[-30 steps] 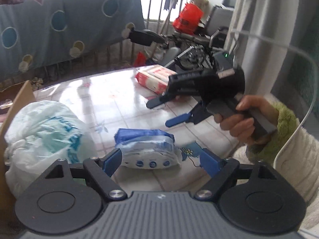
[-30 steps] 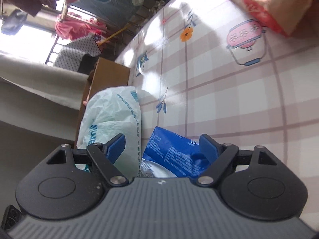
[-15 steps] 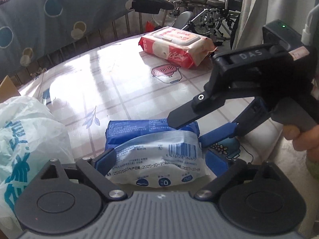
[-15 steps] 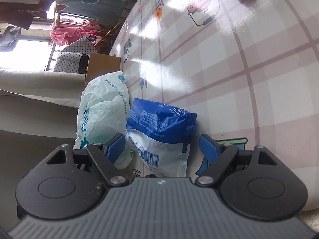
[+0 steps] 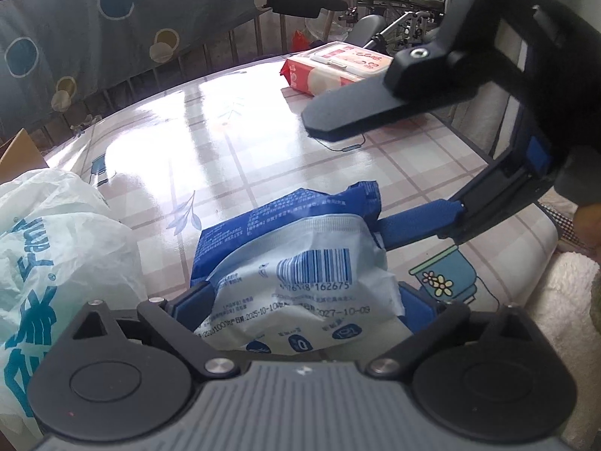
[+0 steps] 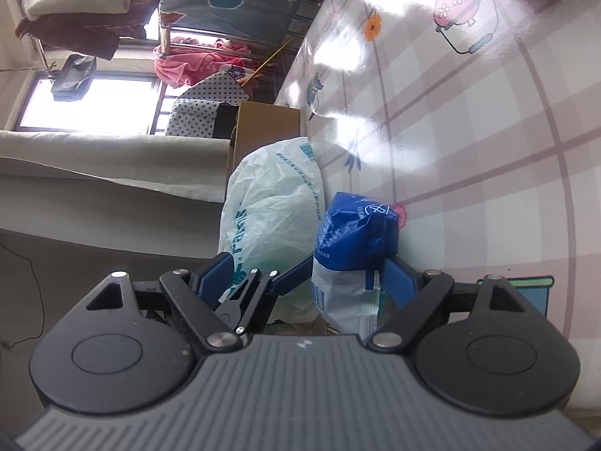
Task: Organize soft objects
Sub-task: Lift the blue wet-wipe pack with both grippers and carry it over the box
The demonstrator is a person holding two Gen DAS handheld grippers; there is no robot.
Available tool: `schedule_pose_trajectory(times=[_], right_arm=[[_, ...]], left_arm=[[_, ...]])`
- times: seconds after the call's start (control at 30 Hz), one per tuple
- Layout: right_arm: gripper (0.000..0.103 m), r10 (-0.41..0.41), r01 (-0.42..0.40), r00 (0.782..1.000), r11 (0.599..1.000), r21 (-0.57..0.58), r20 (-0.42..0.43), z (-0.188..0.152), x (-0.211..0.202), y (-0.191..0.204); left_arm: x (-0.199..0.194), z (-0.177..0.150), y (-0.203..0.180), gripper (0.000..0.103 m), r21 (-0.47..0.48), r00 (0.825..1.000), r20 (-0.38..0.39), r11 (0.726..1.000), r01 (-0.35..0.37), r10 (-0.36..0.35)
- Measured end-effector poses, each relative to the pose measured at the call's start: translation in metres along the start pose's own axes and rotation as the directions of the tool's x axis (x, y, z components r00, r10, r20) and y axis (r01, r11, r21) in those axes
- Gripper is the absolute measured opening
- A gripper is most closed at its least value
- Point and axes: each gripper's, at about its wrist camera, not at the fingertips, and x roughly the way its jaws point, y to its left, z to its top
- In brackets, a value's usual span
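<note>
A blue and white soft packet (image 5: 300, 263) lies on the tiled table near the front edge. My left gripper (image 5: 300, 297) has its fingers closed against the packet's two sides. In the right wrist view the same packet (image 6: 353, 248) stands between blue fingers. My right gripper (image 6: 311, 278) looks open, with one finger (image 6: 400, 274) touching the packet's right side. In the left wrist view the right gripper (image 5: 379, 173) reaches in from the right, its lower finger under the packet's far end and its upper finger well above it.
A crumpled white plastic bag (image 5: 56, 248) with teal print sits left of the packet, also in the right wrist view (image 6: 274, 210). A cardboard box (image 6: 263, 127) stands behind it. A red wet-wipes pack (image 5: 338, 67) lies at the table's far side. A railing draped with cloth lies beyond.
My left gripper has moved in and closed on the packet, which now bulges upward. My right gripper has come closer, one finger against the packet.
</note>
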Motion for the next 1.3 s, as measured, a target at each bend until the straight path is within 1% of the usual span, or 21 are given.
schedule_pose_trajectory(times=[0.07,0.17,0.3,0.37,0.43,0.47,0.5,0.53,0.6,0.67,0.77,0.93,1.07,1.13,1.2,1.3], right_arm=[[0.085,0.016,-0.016,1.000,1.000,-0.017,0.004,0.000,-0.002,0.003],[0.084,0.004,-0.003,1.000,0.999,-0.034,0.031,0.001,-0.004,0.003],[0.084,-0.098,0.101,0.993,0.994,-0.037,0.068,0.004,0.000,-0.003],[0.084,-0.113,0.115,0.992,0.993,-0.027,0.050,0.007,0.009,-0.006],[0.083,-0.129,0.130,0.991,0.991,-0.041,0.020,0.008,0.021,-0.005],[0.074,-0.135,0.135,0.991,0.990,-0.042,0.001,0.007,0.028,-0.006],[0.056,-0.133,0.132,0.991,0.990,-0.043,-0.026,0.007,0.035,-0.007],[0.055,-0.122,0.120,0.991,0.992,-0.042,-0.057,0.005,0.043,-0.008],[0.051,-0.137,0.134,0.990,0.989,-0.063,-0.043,0.002,0.045,-0.005],[0.049,-0.139,0.137,0.990,0.988,-0.064,-0.023,0.001,0.041,-0.001],[0.048,-0.130,0.130,0.991,0.989,-0.070,0.009,0.004,0.031,0.009],[0.047,-0.125,0.134,0.989,0.981,-0.142,0.074,0.018,0.017,0.054],[0.047,-0.111,0.134,0.987,0.965,-0.226,0.113,0.036,0.015,0.105],[0.047,-0.098,0.127,0.988,0.957,-0.259,0.121,0.045,0.020,0.130],[0.047,-0.089,0.121,0.989,0.949,-0.292,0.120,0.053,0.029,0.155],[0.047,-0.067,0.094,0.994,0.939,-0.330,0.090,0.062,0.052,0.191]], left_arm=[[0.000,-0.001,0.005,0.090,-0.023,1.000,0.003,1.000,-0.001,0.001],[0.000,-0.001,0.012,0.086,-0.057,1.000,0.009,0.998,0.011,-0.010],[-0.003,-0.002,0.017,0.084,-0.077,1.000,0.018,0.997,0.026,-0.024],[-0.004,-0.004,0.015,0.083,-0.069,0.999,0.026,0.997,0.020,-0.019],[-0.005,-0.005,0.011,0.082,-0.054,0.999,0.038,0.998,0.019,-0.017],[-0.006,-0.005,0.009,0.079,-0.045,0.999,0.045,0.999,0.026,-0.024],[-0.008,-0.006,0.005,0.079,-0.034,0.999,0.044,0.999,0.018,-0.017],[-0.008,-0.006,0.002,0.079,-0.018,0.999,0.042,1.000,0.002,-0.001],[-0.010,-0.005,0.000,0.078,-0.011,0.999,0.052,1.000,0.011,-0.011],[-0.014,-0.001,0.000,0.077,-0.010,0.998,0.065,1.000,0.024,-0.023],[-0.024,0.011,0.000,0.077,0.007,0.994,0.109,1.000,0.021,-0.022],[-0.053,0.043,0.012,0.077,0.012,0.980,0.198,1.000,0.003,-0.005],[-0.079,0.069,0.033,0.077,0.013,0.962,0.273,0.999,-0.032,0.028],[-0.093,0.080,0.047,0.077,0.005,0.952,0.303,0.999,-0.049,0.046],[-0.106,0.084,0.063,0.077,-0.005,0.941,0.330,0.997,-0.074,0.071],[-0.124,0.085,0.089,0.077,-0.032,0.924,0.355,0.990,-0.137,0.140]])
